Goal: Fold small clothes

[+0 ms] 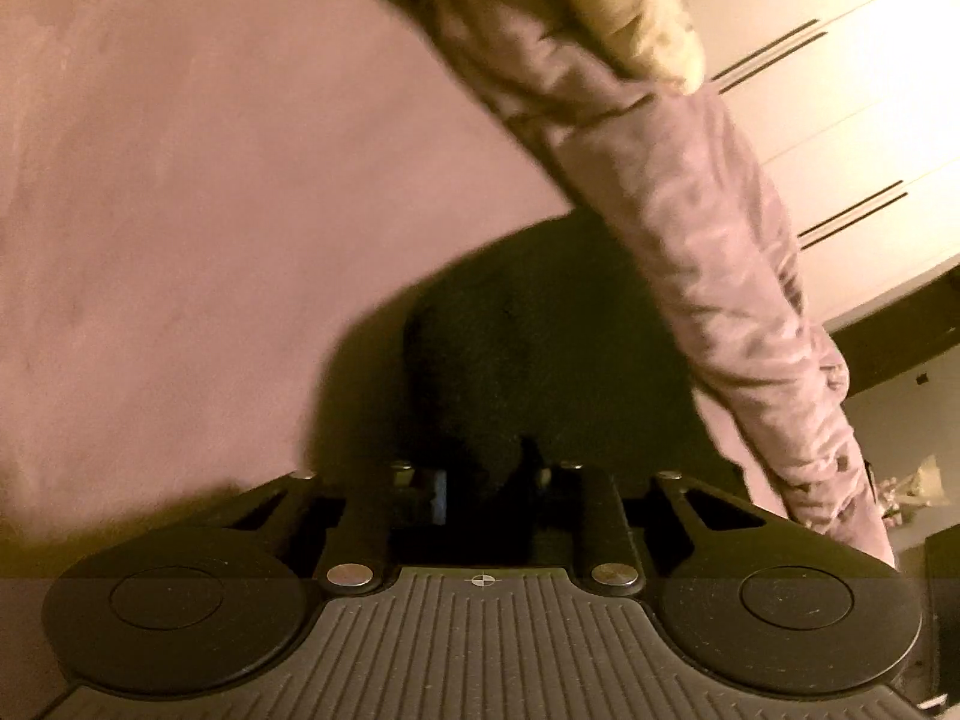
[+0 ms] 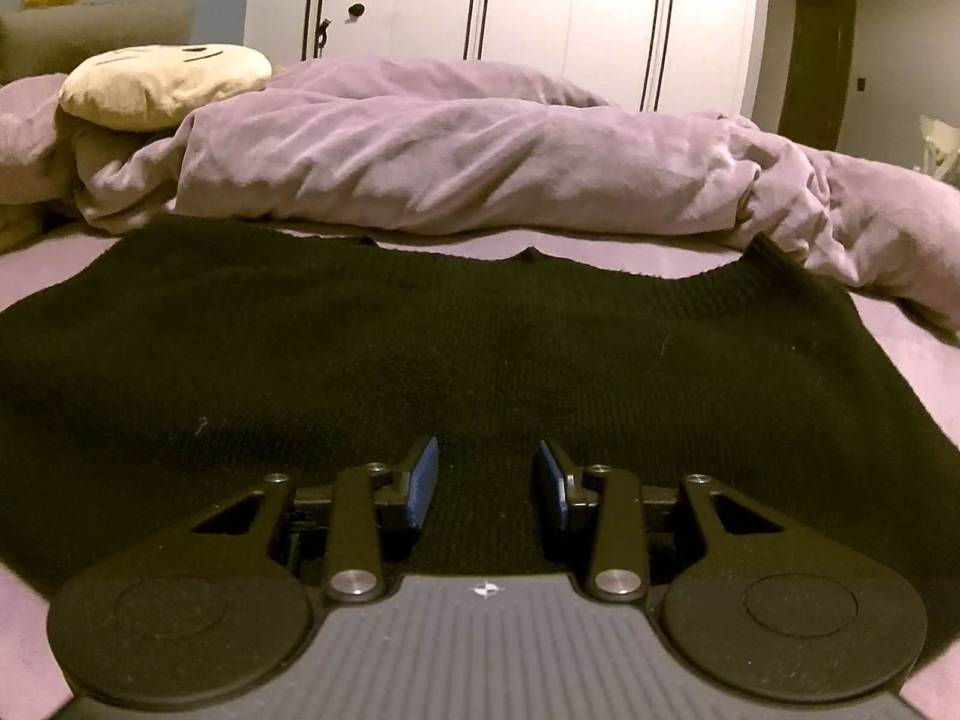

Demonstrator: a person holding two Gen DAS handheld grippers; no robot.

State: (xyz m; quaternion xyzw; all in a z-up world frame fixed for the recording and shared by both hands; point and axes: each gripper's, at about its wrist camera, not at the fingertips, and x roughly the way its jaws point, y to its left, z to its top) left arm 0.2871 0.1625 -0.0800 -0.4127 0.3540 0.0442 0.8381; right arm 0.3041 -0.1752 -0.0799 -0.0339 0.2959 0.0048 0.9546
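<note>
A black knitted sweater lies spread flat on the purple bed sheet, its ribbed neckline at the far right. My right gripper is open, low over the near part of the sweater, blue pads apart and holding nothing. In the left wrist view the same black sweater shows dark and blurred in front of my left gripper. A fold of the black knit sits between its fingers, and only a sliver of one blue pad shows. The view is tilted.
A rumpled purple duvet lies along the far side of the bed, with a cream pillow at its left. White wardrobe doors stand behind. In the left wrist view the duvet runs diagonally, with sheet at left.
</note>
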